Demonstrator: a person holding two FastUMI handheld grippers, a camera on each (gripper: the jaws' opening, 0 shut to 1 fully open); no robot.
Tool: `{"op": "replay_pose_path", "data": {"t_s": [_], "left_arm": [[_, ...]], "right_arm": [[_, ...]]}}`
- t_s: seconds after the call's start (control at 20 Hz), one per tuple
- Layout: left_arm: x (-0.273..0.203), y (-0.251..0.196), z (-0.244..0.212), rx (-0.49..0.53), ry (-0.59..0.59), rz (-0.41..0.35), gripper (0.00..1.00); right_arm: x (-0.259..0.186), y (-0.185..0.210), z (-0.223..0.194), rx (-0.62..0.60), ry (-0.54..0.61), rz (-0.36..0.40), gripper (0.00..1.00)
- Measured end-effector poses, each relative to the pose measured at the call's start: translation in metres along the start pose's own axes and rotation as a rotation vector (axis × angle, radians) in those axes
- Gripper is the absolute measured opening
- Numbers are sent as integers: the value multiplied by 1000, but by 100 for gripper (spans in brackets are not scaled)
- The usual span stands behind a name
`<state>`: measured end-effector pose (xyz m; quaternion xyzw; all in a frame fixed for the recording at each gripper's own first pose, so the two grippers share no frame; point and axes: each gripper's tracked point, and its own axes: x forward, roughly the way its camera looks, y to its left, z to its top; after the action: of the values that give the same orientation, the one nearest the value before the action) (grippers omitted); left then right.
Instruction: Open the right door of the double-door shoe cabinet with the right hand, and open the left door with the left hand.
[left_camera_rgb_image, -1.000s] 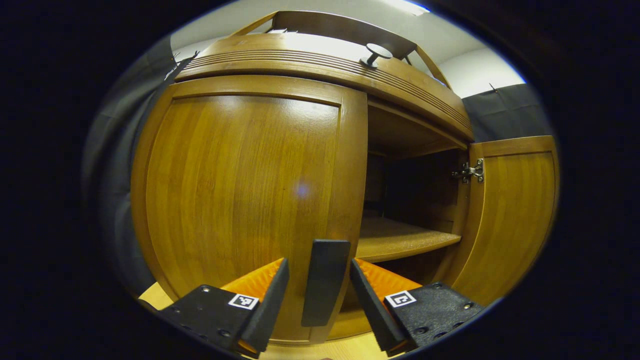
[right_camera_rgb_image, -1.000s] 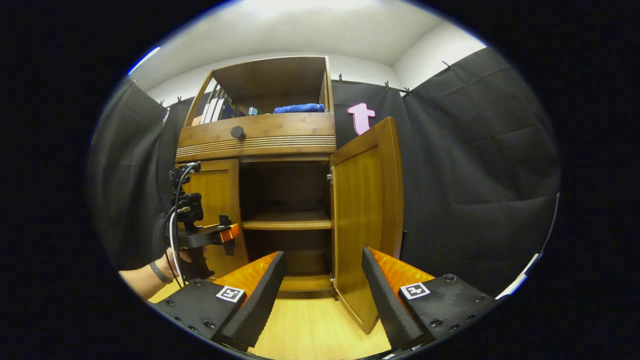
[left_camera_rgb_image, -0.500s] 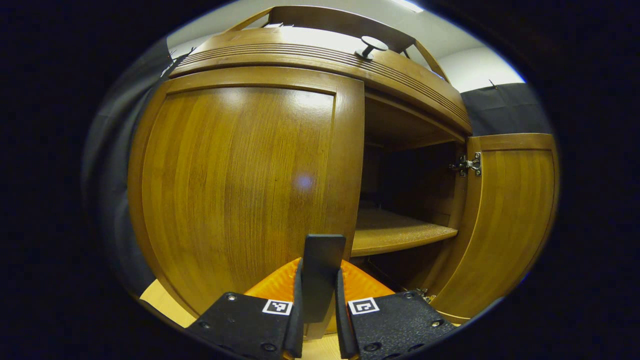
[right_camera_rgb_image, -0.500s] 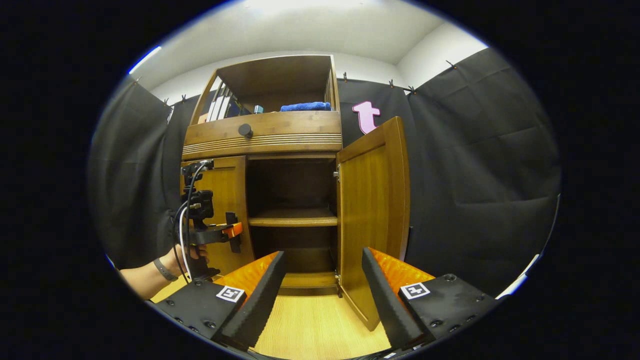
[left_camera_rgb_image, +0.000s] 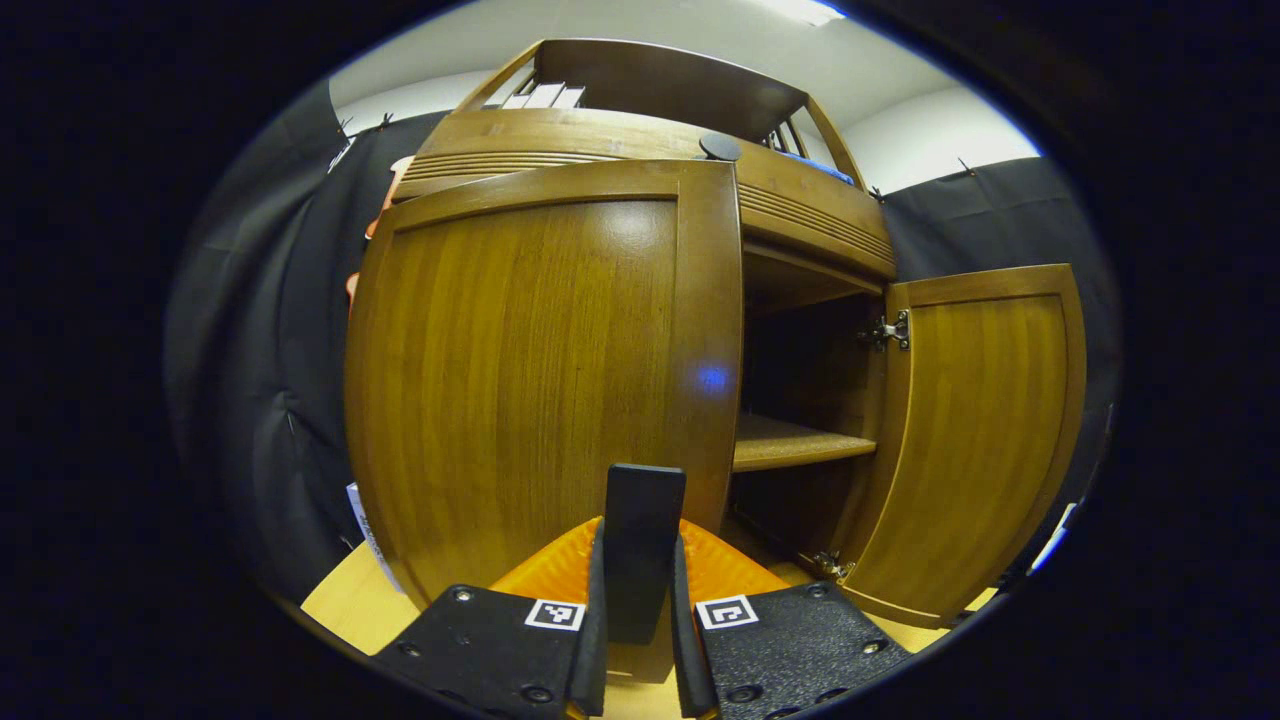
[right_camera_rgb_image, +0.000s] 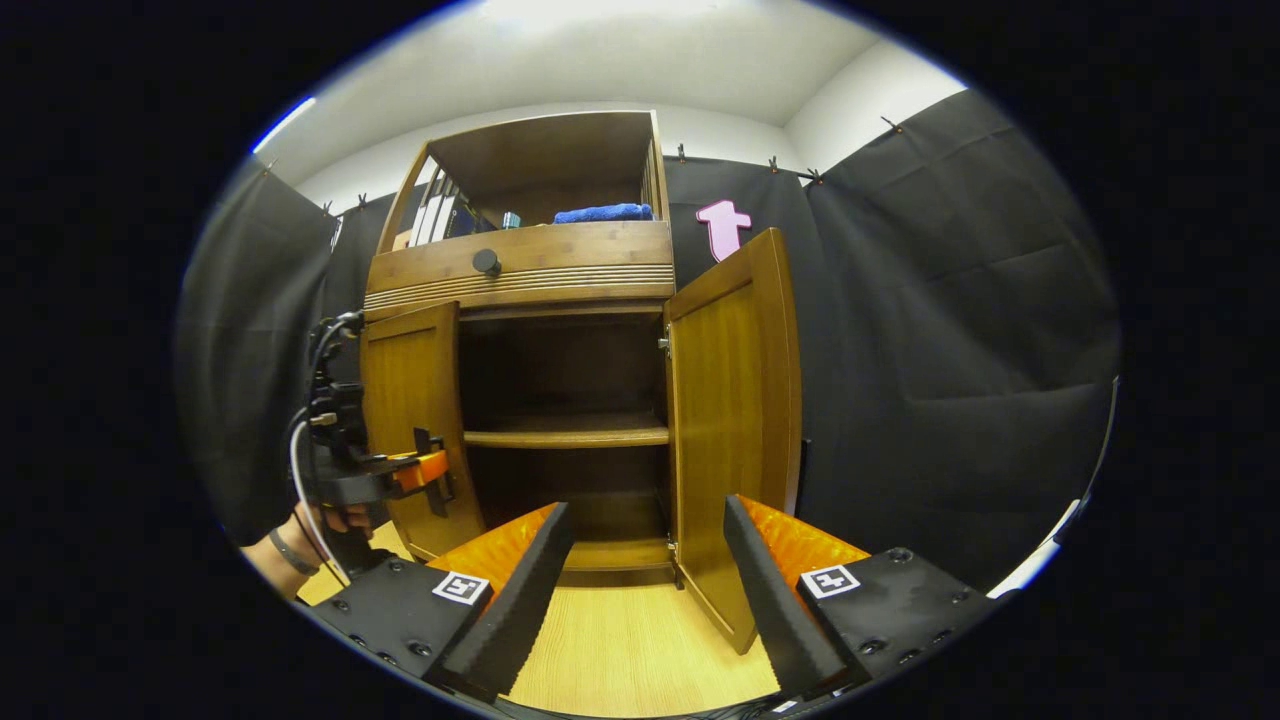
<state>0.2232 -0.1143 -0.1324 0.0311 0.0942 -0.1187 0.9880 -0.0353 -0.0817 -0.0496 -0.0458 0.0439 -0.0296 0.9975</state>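
Hinges carry all the weight here, so the glossy brown wooden left door (left_camera_rgb_image: 540, 380) of the shoe cabinet (right_camera_rgb_image: 520, 265) should swing stiffly but lightly on its arc; the lacquered panel itself looks too slick to hold. The place to take it is the flat black upright handle (left_camera_rgb_image: 642, 560) near the door's free edge, low down, and the left gripper (left_camera_rgb_image: 636, 640) has exactly that: in the left gripper view its black foam fingers (left_camera_rgb_image: 595, 640) are closed nearly together with the handle pinched between them. That door stands partly ajar, its free edge away from the cabinet front. A pull that follows the hinge arc seems wise, since a straight tug could twist the thin handle out of the pads.

The matching wooden right door (right_camera_rgb_image: 735, 430) stands wide open at the cabinet's right side (its metal hinge (left_camera_rgb_image: 890, 332) shows near the top inside corner). The right gripper (right_camera_rgb_image: 645, 590) hangs well back over the pale wood floor (right_camera_rgb_image: 620, 660), jaws spread wide and holding nothing.

Inside, a bare wooden shelf (right_camera_rgb_image: 565, 437) crosses the dark interior. Above the doors sit a drawer front with a round dark knob (right_camera_rgb_image: 487, 262), and on the top shelf a folded blue cloth (right_camera_rgb_image: 603, 213) beside some upright books (right_camera_rgb_image: 435, 215). Nothing on the floor appears to block the left door's swing; the black booth curtain (left_camera_rgb_image: 270, 350) just beyond its hinge side may limit how far it opens.
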Motion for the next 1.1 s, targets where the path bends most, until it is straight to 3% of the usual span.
{"op": "replay_pose_path", "data": {"t_s": [0.25, 0.4, 0.45, 0.5, 0.6, 0.85, 0.9, 1.1], "left_arm": [[-21, 10, 0, 11, 16, 13, 28], [-40, 25, 3, 26, 11, 57, 28], [-44, 30, 4, 35, 10, 73, 27], [-48, 35, 4, 41, 9, 87, 27], [-54, 44, 7, 55, 0, 117, 27], [-68, 73, 12, 72, -22, 217, 22], [-72, 80, 13, 75, -23, 238, 16], [-81, 110, 16, 90, -33, 304, 9]], "right_arm": [[5, 7, -2, 0, 3, 26, 97], [9, 12, -4, 3, 7, 41, 94], [12, 14, -5, 5, 9, 47, 100], [15, 14, -6, 9, 11, 54, 94], [19, 19, -7, 14, 12, 63, 94], [28, 23, -9, 22, 9, 69, 94], [29, 23, -10, 21, 9, 69, 94], [35, 26, -12, 20, 13, 76, 97]]}}
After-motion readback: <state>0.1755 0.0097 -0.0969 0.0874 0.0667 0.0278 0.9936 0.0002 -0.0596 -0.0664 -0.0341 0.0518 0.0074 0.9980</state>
